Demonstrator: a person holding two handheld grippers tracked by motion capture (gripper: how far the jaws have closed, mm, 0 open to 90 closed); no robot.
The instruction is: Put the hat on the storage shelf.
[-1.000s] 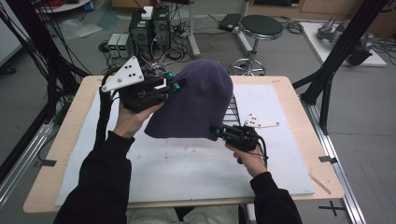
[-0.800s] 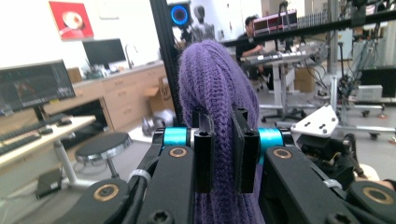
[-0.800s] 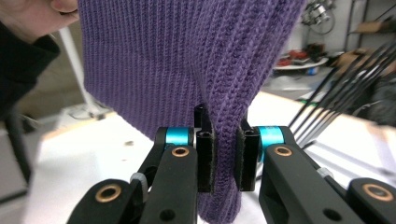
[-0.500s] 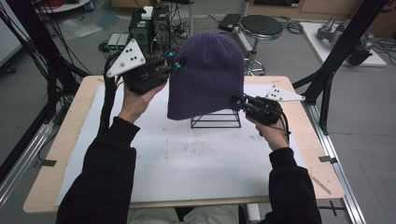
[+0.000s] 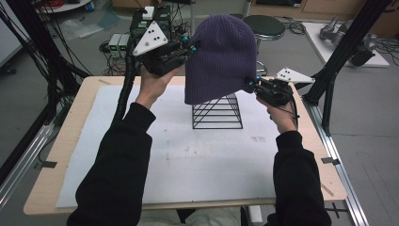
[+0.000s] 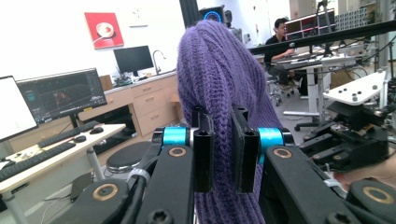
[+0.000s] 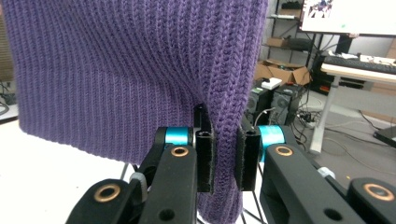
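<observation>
A purple knit beanie (image 5: 221, 59) hangs in the air above a black wire stand (image 5: 217, 112), its lower hem draped over the stand's top. My left gripper (image 5: 190, 48) is shut on the beanie's upper left edge, and in the left gripper view the knit (image 6: 219, 93) is pinched between the jaws of this gripper (image 6: 220, 154). My right gripper (image 5: 252, 84) is shut on the beanie's lower right hem. In the right gripper view the ribbed fabric (image 7: 116, 70) sits between the jaws of that gripper (image 7: 223, 156).
The stand sits on a white mat (image 5: 188, 155) on a wooden table (image 5: 75, 117). A round stool (image 5: 264, 24) and black frame posts (image 5: 339, 61) stand behind the table. Cables and boxes (image 5: 117, 44) lie on the floor at the back left.
Both grippers have lifted the beanie up and back, from slumped over the stand to hanging upright above it. The right gripper moved right and away from me.
</observation>
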